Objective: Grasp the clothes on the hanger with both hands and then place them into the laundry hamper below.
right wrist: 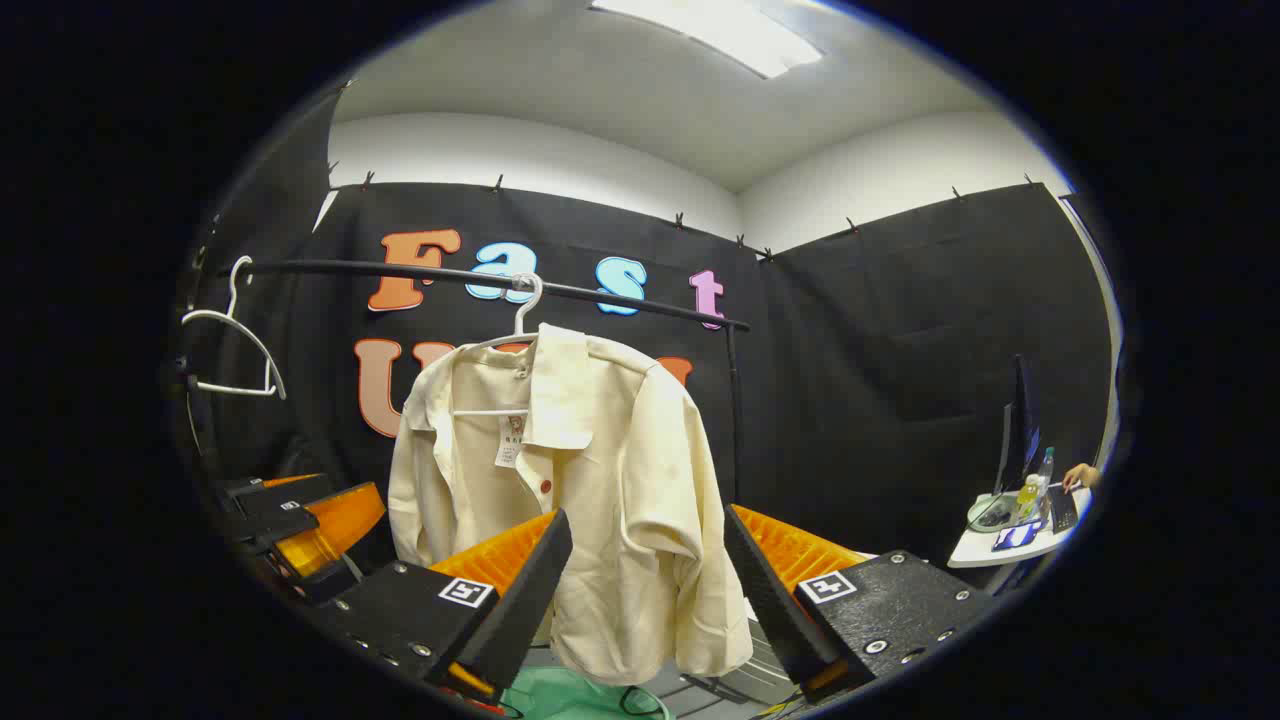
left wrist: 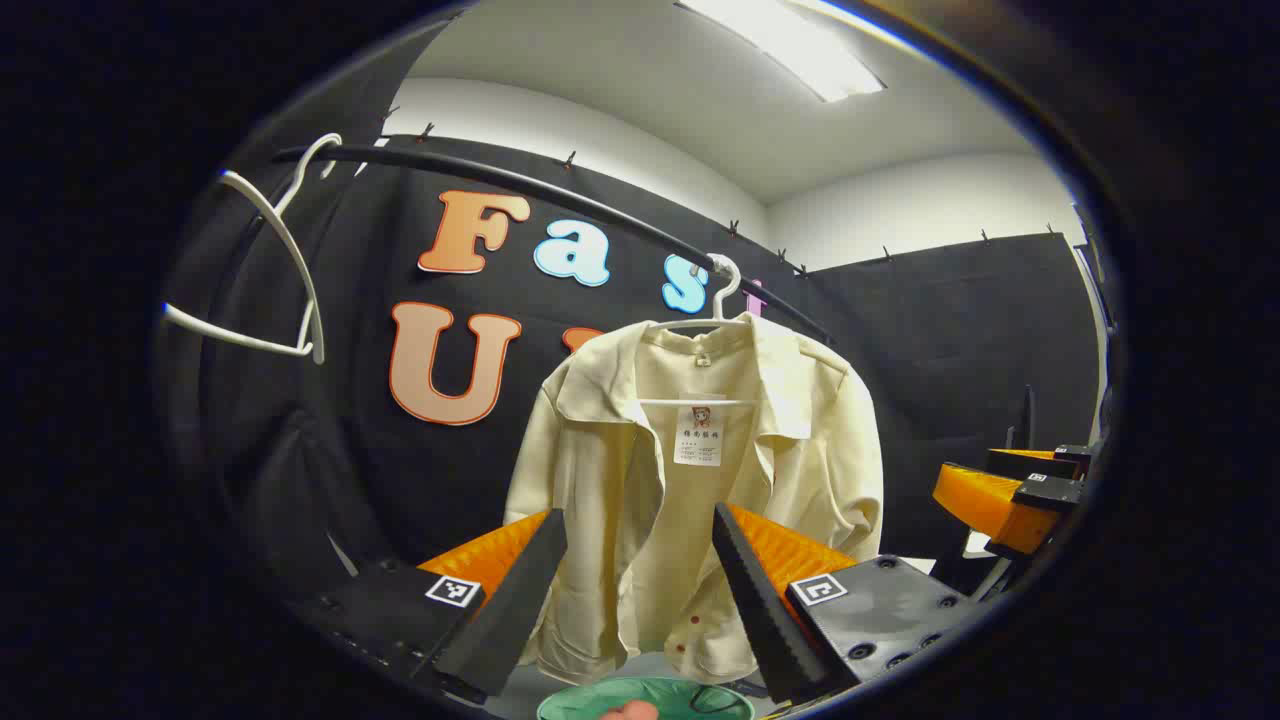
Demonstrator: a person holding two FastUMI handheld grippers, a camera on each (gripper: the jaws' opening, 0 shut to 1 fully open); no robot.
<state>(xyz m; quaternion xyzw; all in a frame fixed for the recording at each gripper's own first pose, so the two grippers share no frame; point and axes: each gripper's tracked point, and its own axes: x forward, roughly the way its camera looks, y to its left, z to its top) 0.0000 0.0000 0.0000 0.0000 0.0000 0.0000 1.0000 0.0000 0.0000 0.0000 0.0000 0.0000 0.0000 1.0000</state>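
Jaws of both grippers spread, cream shirt (left wrist: 690, 480) hanging beyond them, untouched.

One cream button-up shirt (left wrist: 690, 480) is seen, hung on one of two white wire hangers (left wrist: 715, 300); the second (left wrist: 275, 260) is bare. One black rail (right wrist: 480, 278), one green hamper (left wrist: 650, 698) and two grippers (left wrist: 635, 590) (right wrist: 645, 590) are counted.

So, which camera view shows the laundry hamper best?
The left gripper view: the green hamper's round rim shows at the bottom, below the cream shirt. The right gripper view shows just a green patch of it beneath the shirt.
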